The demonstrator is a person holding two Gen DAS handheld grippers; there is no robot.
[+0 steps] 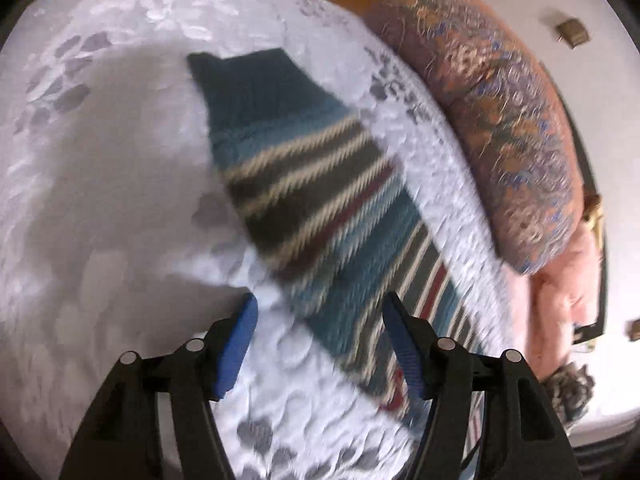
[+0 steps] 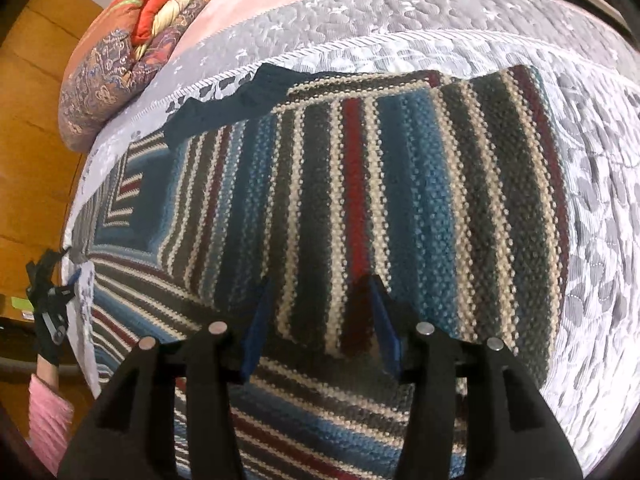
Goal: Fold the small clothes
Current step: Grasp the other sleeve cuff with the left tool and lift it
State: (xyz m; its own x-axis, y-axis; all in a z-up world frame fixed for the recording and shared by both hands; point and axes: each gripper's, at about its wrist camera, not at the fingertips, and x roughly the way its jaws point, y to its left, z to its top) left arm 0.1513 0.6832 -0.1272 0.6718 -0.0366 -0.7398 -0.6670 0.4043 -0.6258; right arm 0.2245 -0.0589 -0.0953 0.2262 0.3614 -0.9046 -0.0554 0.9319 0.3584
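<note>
Right tool (image 2: 318, 318): blue pads spread wide, holding nothing, hovering low over the striped knit sweater (image 2: 360, 184), which lies spread flat on the bed (image 2: 592, 200). Left tool (image 1: 318, 344) also wide & empty; the sleeve (image 1: 304, 184) runs from 5 o'clock up to the dark cuff at 11 o'clock in its view, w/ motion blur, so contact is hard to judge.

Risks, as I read it: the thick knit could bunch if a pad bites only the top layer, so the fold would drag crooked. The sleeve sits close to the bed edge at 3 o'clock in left view; a wide swing there could push it toward the patterned pillow (image 1: 500, 120) or off the side.

Room: in left view, bare quilt from 7 to 11 o'clock is free for folding inward. In right view there's open quilt at 3 o'clock; the far edge & folded bedding (image 2: 160, 12) at 11 o'clock are tighter.
</note>
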